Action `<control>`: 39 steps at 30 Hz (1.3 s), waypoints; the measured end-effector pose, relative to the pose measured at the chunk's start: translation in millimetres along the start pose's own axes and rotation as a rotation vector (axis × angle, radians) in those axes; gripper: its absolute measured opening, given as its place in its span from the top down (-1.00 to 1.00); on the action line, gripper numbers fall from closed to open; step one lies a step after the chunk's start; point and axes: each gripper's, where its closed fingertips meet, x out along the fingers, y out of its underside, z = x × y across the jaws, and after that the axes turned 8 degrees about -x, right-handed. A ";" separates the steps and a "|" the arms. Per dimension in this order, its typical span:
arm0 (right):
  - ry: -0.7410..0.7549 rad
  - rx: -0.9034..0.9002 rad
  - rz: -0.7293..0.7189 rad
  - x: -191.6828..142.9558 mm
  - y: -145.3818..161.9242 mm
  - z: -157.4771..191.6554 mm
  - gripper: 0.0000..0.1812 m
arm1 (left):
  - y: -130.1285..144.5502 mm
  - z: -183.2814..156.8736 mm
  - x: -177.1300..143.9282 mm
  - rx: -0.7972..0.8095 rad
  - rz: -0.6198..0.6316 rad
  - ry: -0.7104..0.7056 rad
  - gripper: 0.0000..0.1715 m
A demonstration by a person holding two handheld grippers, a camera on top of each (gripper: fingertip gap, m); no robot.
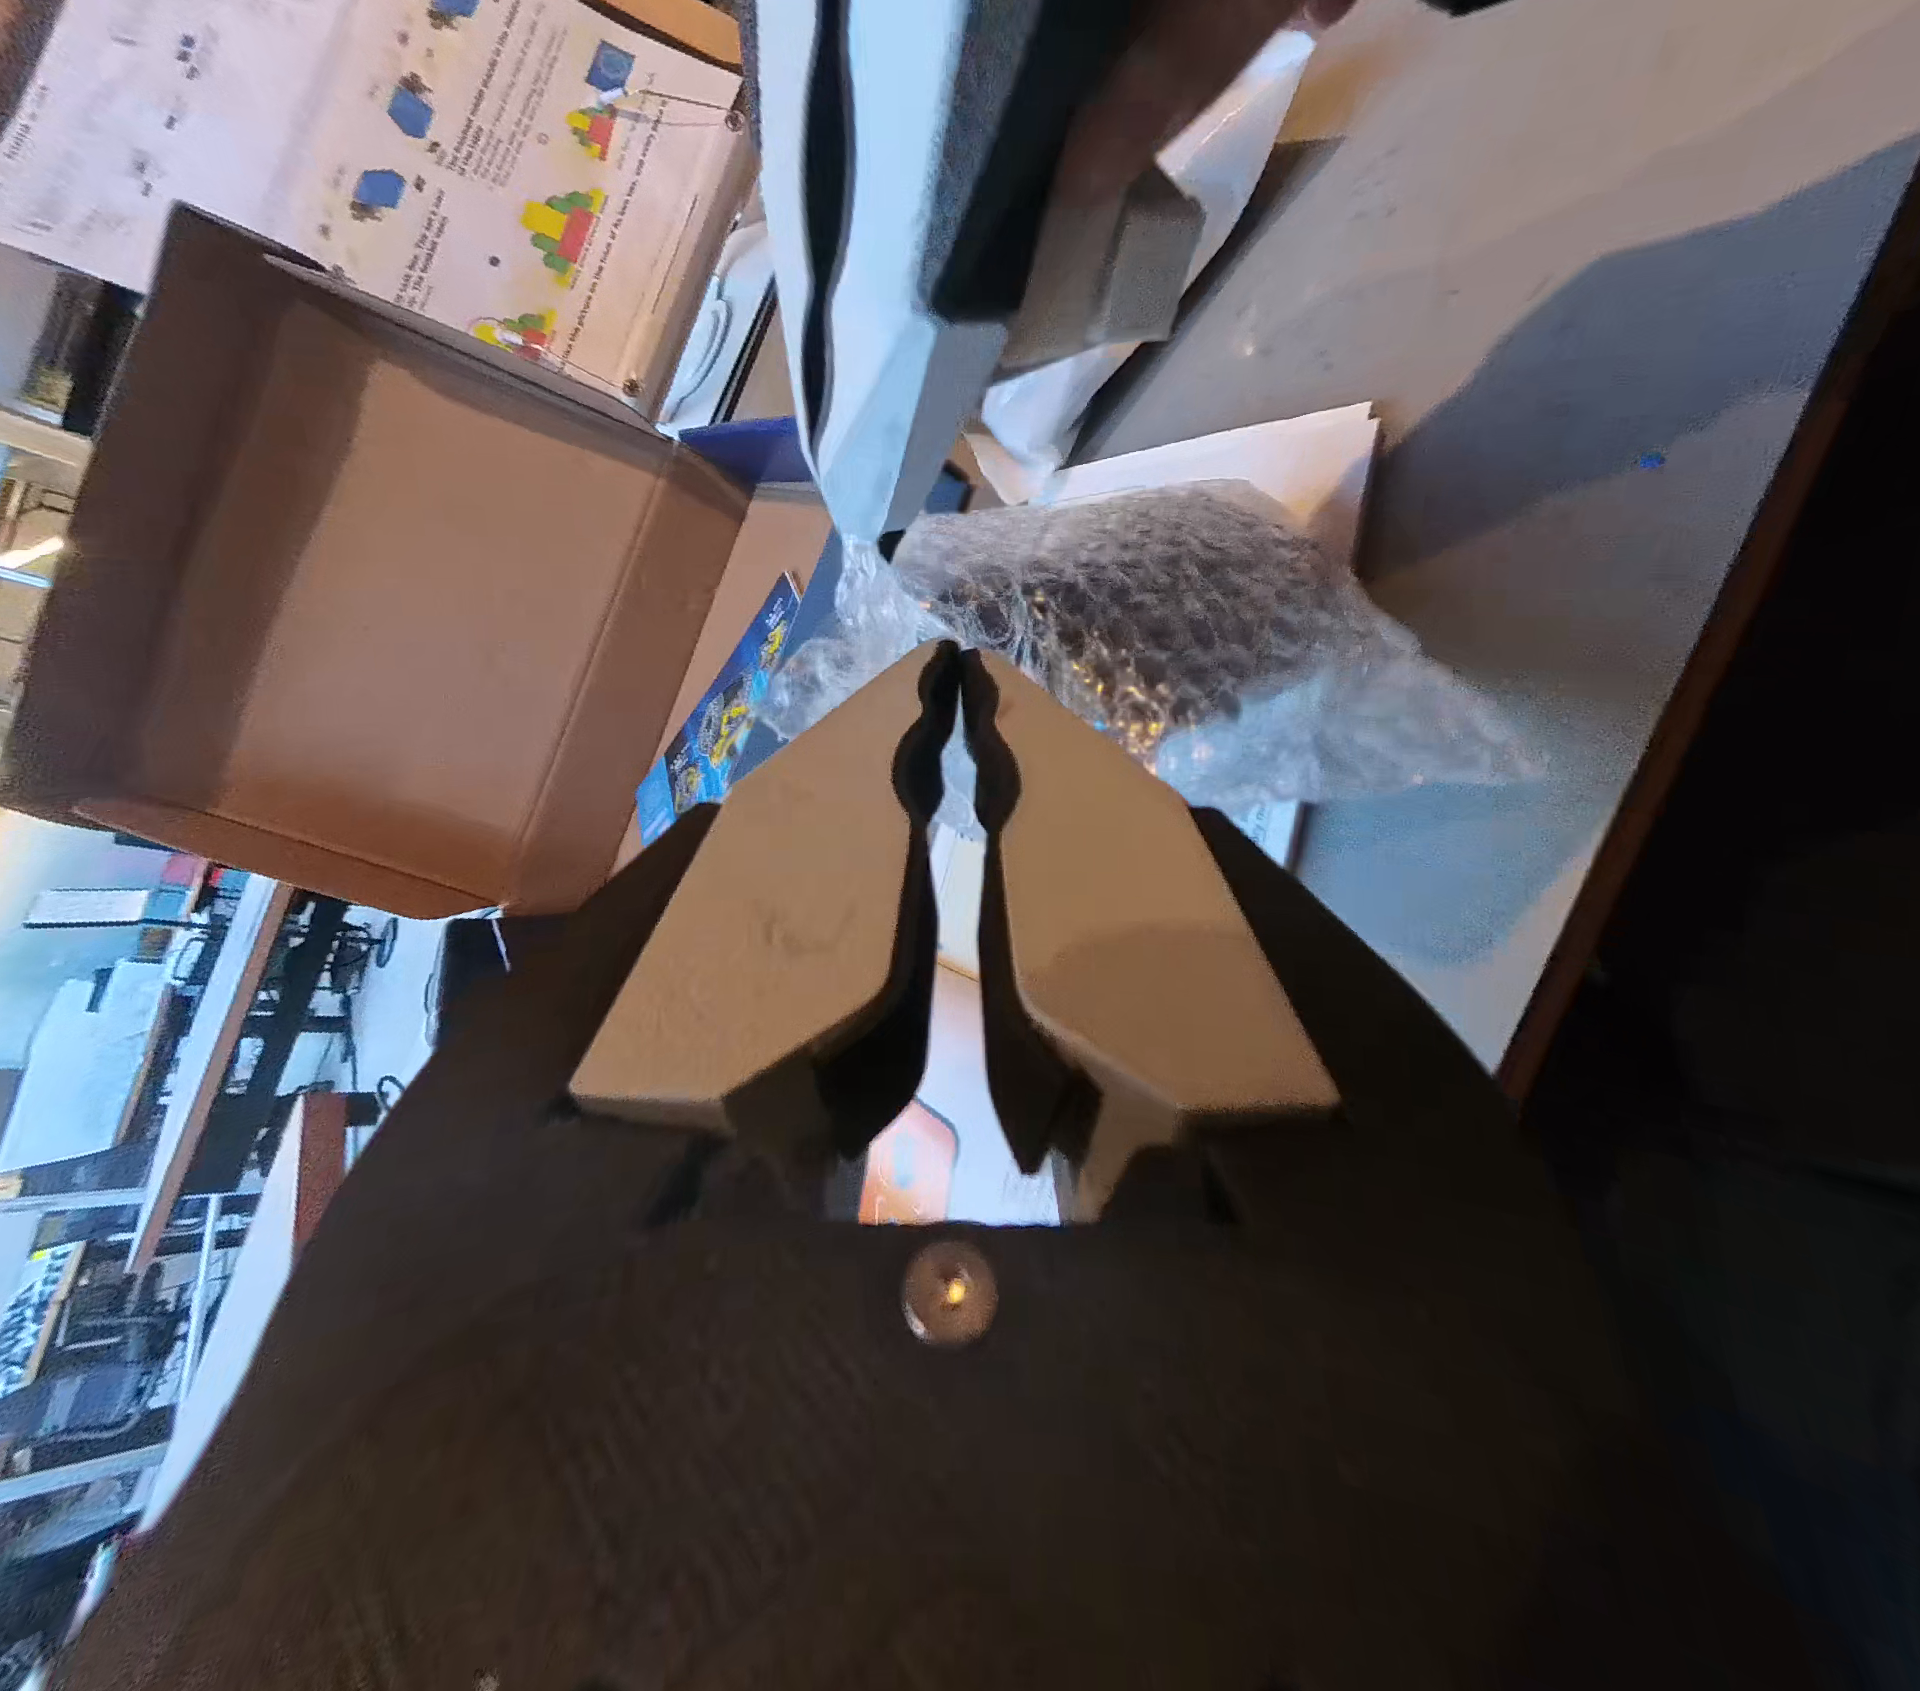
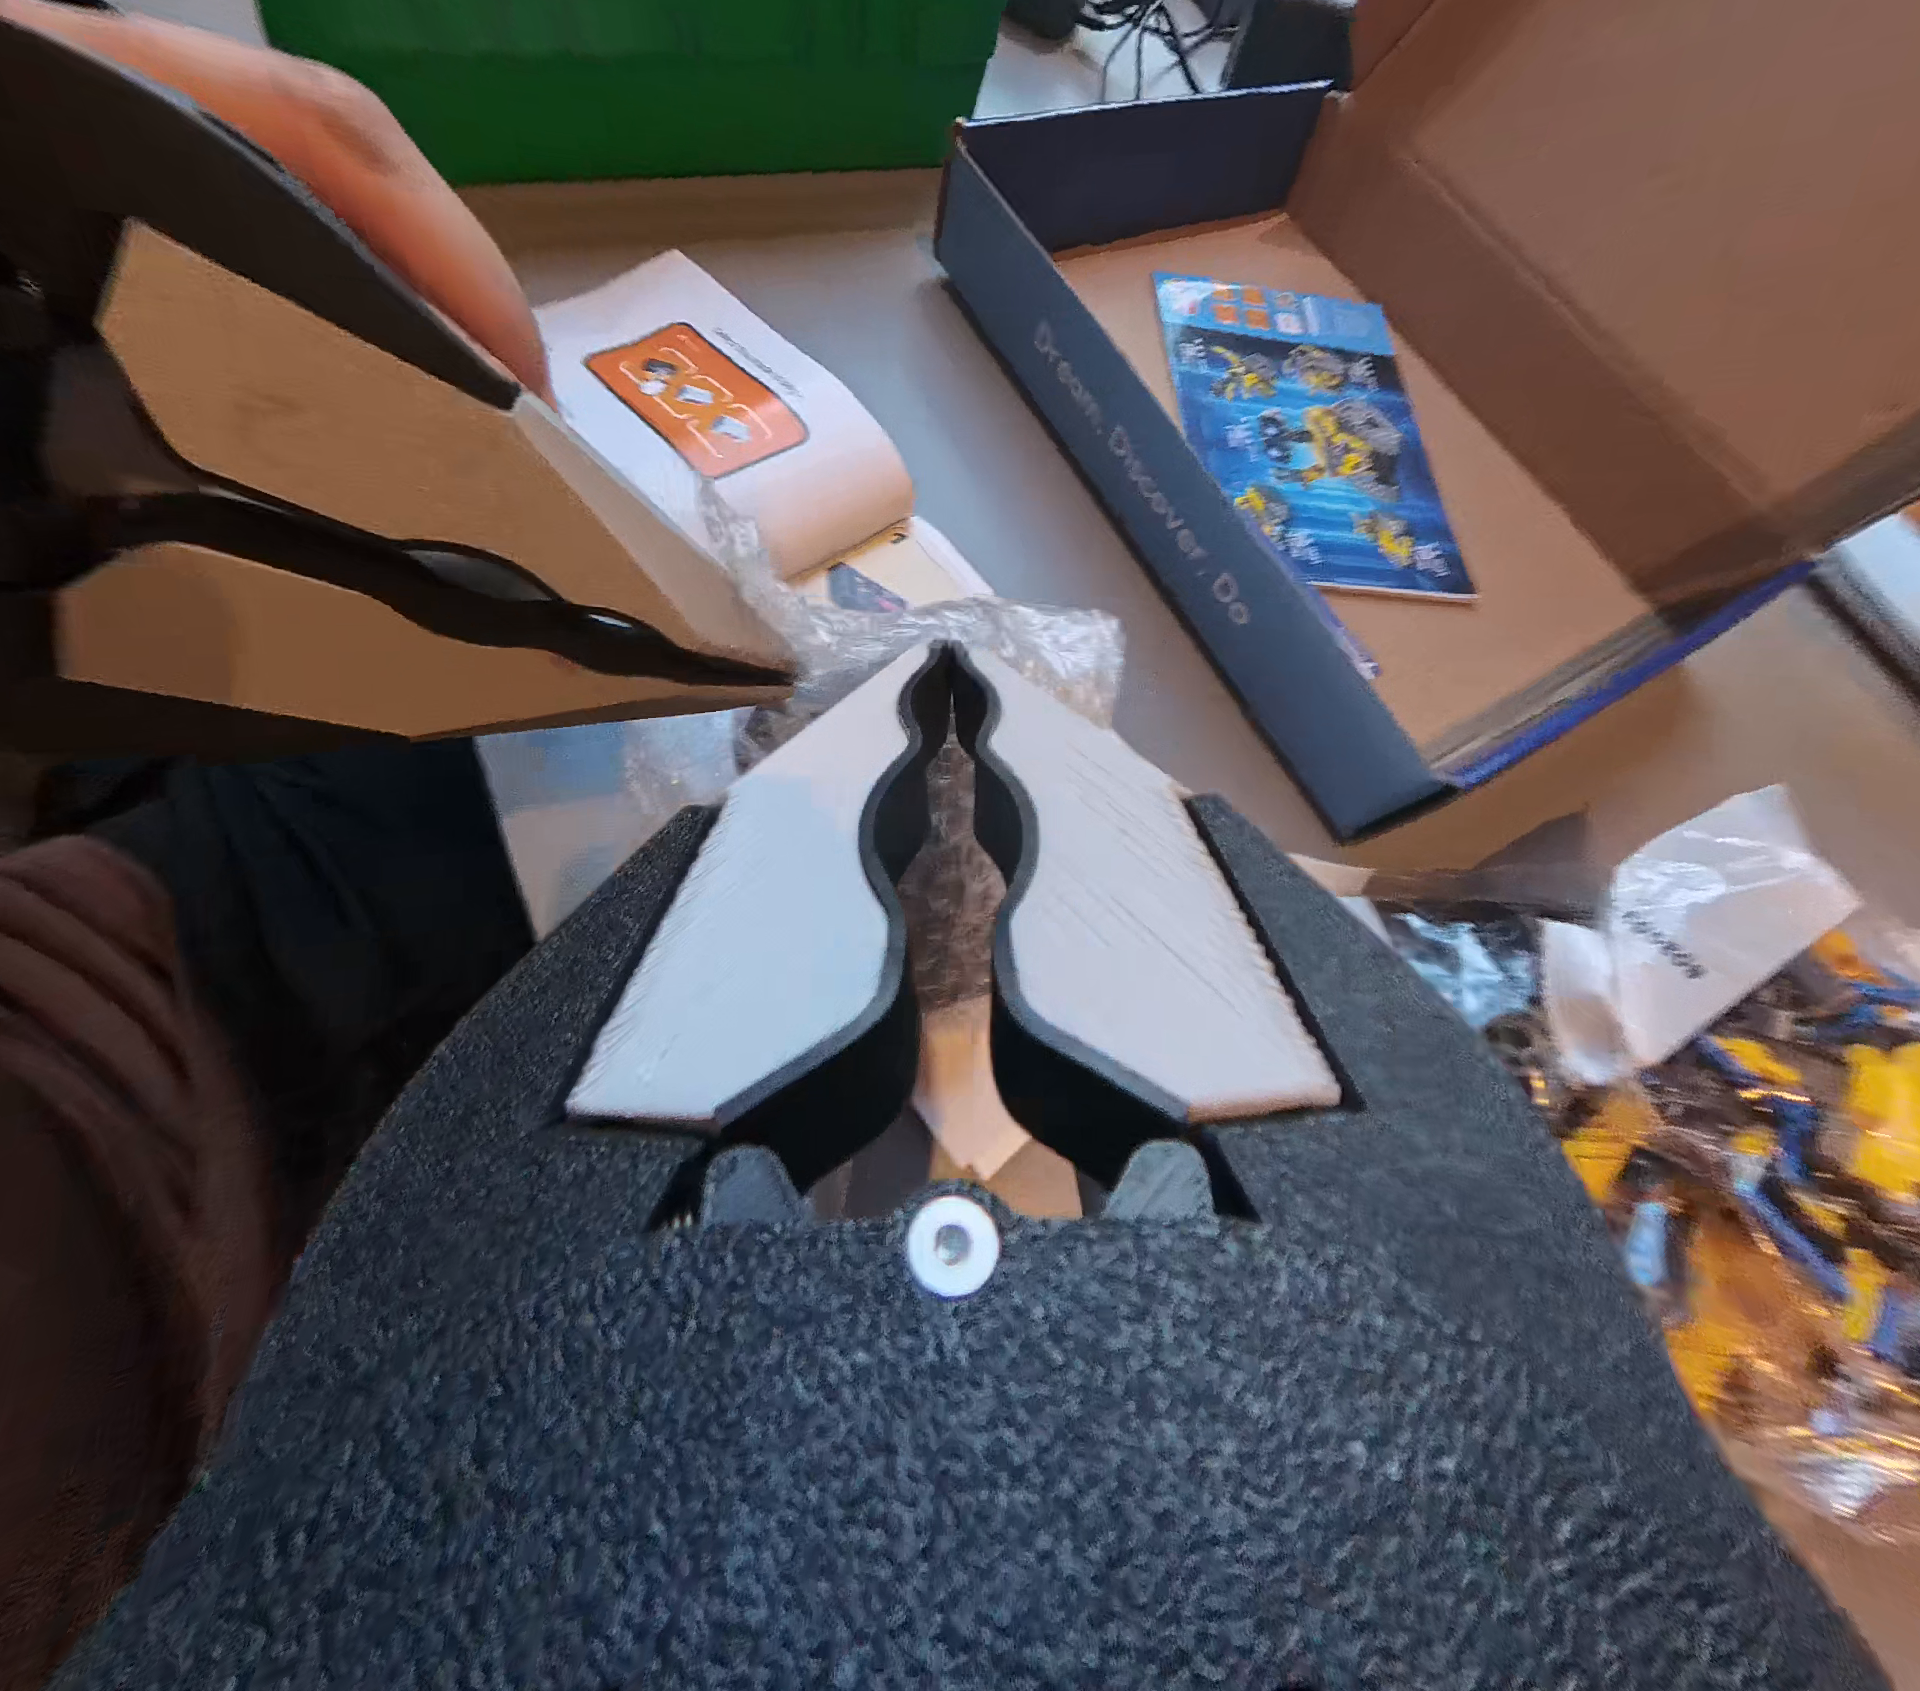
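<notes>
Bubble-wrap bundle (image 1: 1132, 602): my left gripper (image 1: 948, 654) and right gripper (image 2: 943, 654) both clamped on its twisted end. 2 pinches kept it suspended beside the open cardboard box (image 2: 1538, 353).

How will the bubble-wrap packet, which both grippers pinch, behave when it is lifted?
The bubble-wrap packet is probably floppy: its clear ends crumple where the left gripper and right gripper pinch. The dark bulge may sag between them. The glossy film could slip.
</notes>
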 end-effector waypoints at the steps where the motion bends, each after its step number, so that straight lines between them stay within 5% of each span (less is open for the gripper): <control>1: 0.035 -0.037 0.009 1.2 -0.2 -1.3 1.00 | 0.5 0.7 -0.6 -0.009 0.005 0.002 1.00; 10: 0.118 -0.081 -0.007 3.2 -2.0 -13.8 1.00 | -3.3 6.1 -8.1 -0.131 -0.029 0.069 1.00; 16: -0.013 0.000 -0.006 -3.4 0.8 -8.4 0.98 | -7.0 11.3 -7.8 -0.099 -0.057 0.012 1.00; 21: -0.077 -0.008 -0.022 -20.0 -1.4 -9.6 0.59 | -11.0 18.0 -8.4 -0.078 -0.087 -0.039 1.00; 29: -0.146 -0.028 0.020 -34.5 6.2 -7.8 0.48 | -16.5 16.9 -9.9 -0.087 -0.123 -0.033 1.00; 36: -0.388 0.191 -0.231 -61.4 -30.4 6.2 0.58 | -13.5 15.5 -7.5 -0.074 -0.116 -0.032 1.00; 39: -0.326 0.130 -0.155 -45.7 -21.1 9.8 0.56 | -19.2 12.3 -9.0 -0.060 -0.132 -0.029 1.00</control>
